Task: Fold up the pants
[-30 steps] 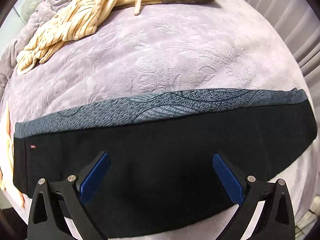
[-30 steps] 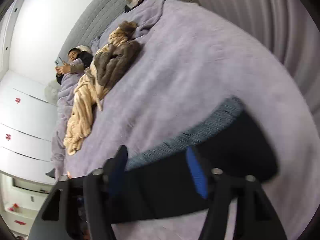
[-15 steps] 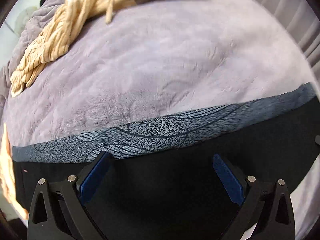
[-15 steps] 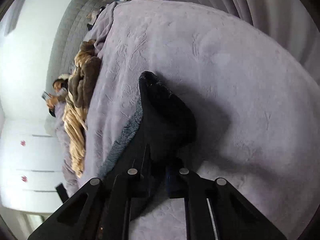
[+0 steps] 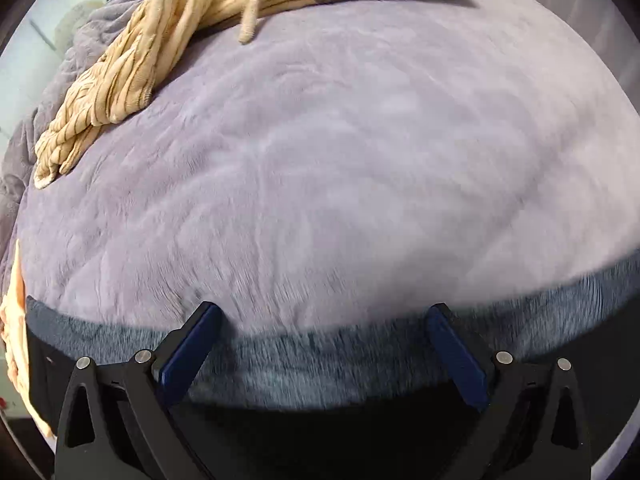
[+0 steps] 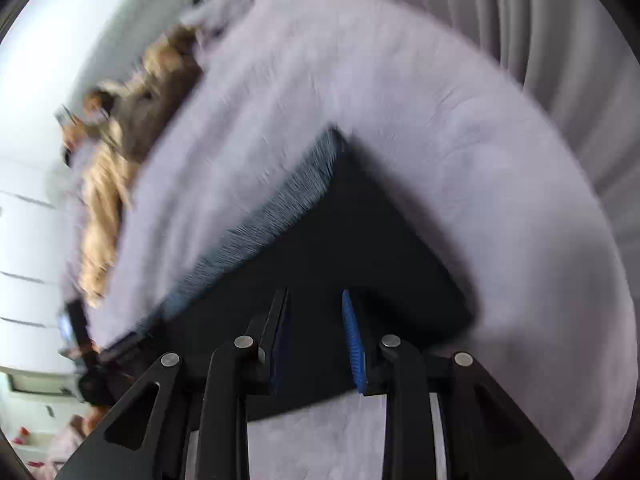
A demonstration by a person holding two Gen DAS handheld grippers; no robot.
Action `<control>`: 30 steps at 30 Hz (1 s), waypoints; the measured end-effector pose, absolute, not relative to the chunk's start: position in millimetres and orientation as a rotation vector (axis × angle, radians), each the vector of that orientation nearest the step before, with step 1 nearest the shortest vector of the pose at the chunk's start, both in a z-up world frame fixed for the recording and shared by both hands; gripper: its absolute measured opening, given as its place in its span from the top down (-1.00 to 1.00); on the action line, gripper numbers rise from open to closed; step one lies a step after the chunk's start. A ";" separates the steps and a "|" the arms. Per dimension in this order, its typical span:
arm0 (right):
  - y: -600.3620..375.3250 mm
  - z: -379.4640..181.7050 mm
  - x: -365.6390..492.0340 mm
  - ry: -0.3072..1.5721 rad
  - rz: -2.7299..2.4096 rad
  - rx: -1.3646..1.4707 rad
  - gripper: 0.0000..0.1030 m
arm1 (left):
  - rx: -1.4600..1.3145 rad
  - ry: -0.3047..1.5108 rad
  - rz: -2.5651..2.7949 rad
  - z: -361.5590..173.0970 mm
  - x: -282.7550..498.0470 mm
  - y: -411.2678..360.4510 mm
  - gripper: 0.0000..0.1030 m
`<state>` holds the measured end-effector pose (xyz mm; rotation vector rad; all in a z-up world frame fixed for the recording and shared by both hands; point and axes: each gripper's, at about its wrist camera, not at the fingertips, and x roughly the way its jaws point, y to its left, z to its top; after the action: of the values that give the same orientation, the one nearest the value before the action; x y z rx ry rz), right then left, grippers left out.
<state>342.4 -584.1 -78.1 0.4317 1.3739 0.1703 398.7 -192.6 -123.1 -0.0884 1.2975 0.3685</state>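
Black pants (image 5: pixel 360 420) with a grey patterned band along one edge lie flat across the lower part of both wrist views, on a bed covered by a plush lilac blanket (image 5: pixel 340 168).

In the left wrist view, the left gripper (image 5: pixel 324 320) hovers low over the grey band at the bottom of the frame, jaws wide apart and holding nothing.

In the right wrist view, the right gripper (image 6: pixel 316 320) sits over a corner of the pants at lower centre. Its jaws have just been opening a little and stand narrowly apart, with black cloth showing behind the gap; no fold seems pinched between the pads, though blur makes this uncertain.

Judging by this, a fold is being set up or laid down. The next move probably calls for both grippers to take the edge evenly and carry it across.

A cream striped garment (image 5: pixel 132 64) and brown fabric lie bunched at upper left. Pale curtains (image 6: pixel 540 40) fill the upper right; a person reclines at the far left.
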 end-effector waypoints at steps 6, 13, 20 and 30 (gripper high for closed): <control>-601.5 -46.5 341.4 1.283 0.219 0.603 0.24 | -0.075 1.253 0.370 -72.8 365.4 -147.1 -1.00; -554.1 -86.0 252.0 1.478 0.459 0.819 0.23 | 0.010 1.303 0.450 -93.1 250.9 -70.4 -1.00; -514.8 -151.4 240.8 1.430 0.322 1.047 0.55 | -0.228 1.409 0.465 -147.1 204.2 -8.1 -1.00; -501.2 -110.6 234.8 1.458 0.150 0.709 0.37 | -0.165 1.413 0.417 -143.8 196.7 3.4 -1.00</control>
<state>234.8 -501.2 -110.6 0.7087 1.4584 0.1502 196.7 3.4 -143.8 -0.1653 1.4133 0.4175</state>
